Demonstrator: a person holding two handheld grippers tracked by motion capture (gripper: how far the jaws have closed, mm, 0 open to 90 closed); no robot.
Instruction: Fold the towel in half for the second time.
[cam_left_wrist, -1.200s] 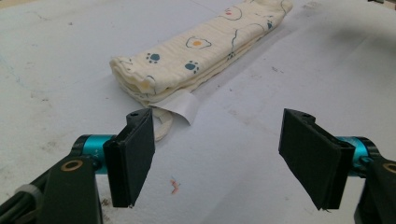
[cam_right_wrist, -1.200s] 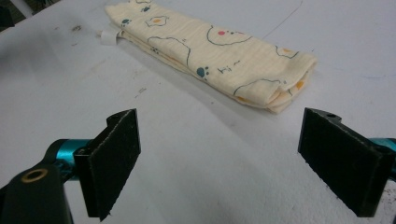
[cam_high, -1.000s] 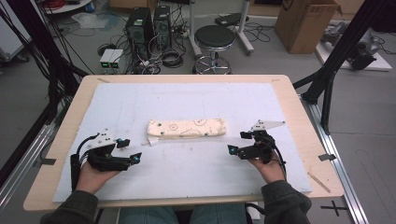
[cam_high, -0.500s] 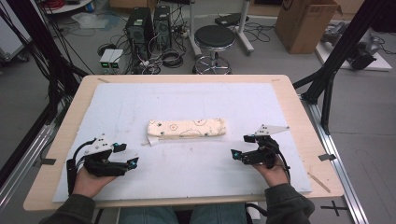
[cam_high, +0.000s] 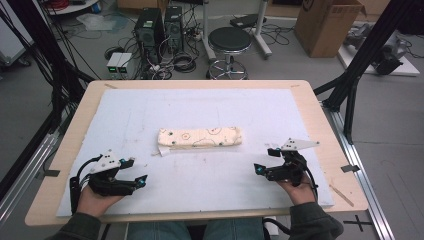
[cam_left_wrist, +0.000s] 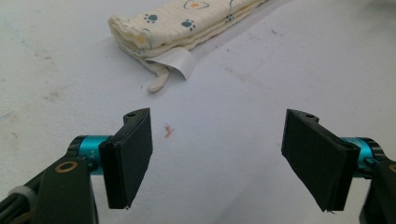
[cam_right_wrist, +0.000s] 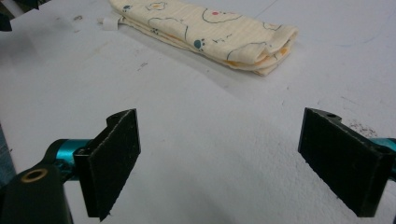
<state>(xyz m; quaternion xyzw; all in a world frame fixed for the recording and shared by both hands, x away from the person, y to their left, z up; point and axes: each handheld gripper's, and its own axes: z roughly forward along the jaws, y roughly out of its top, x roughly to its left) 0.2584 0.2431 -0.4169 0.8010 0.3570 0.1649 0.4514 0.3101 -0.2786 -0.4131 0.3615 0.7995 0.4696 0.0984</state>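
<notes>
You are pulling left gripper (cam_high: 141, 181) and right gripper (cam_high: 258, 169) back toward you, both jaws wide, empty; folded cream printed cloth (cam_high: 200, 137) lying released, folding probably finished.

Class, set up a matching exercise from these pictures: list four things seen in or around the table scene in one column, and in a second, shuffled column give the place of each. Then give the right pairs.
Column one
1. folded cloth
2. left gripper
3. right gripper
4. round black stool

Column two
A. on the floor beyond the table's far edge
B. near the table's front edge, on the person's right
C. in the middle of the white mat
D. near the table's front edge, on the person's left

Pairs: 1-C, 2-D, 3-B, 4-A
</notes>
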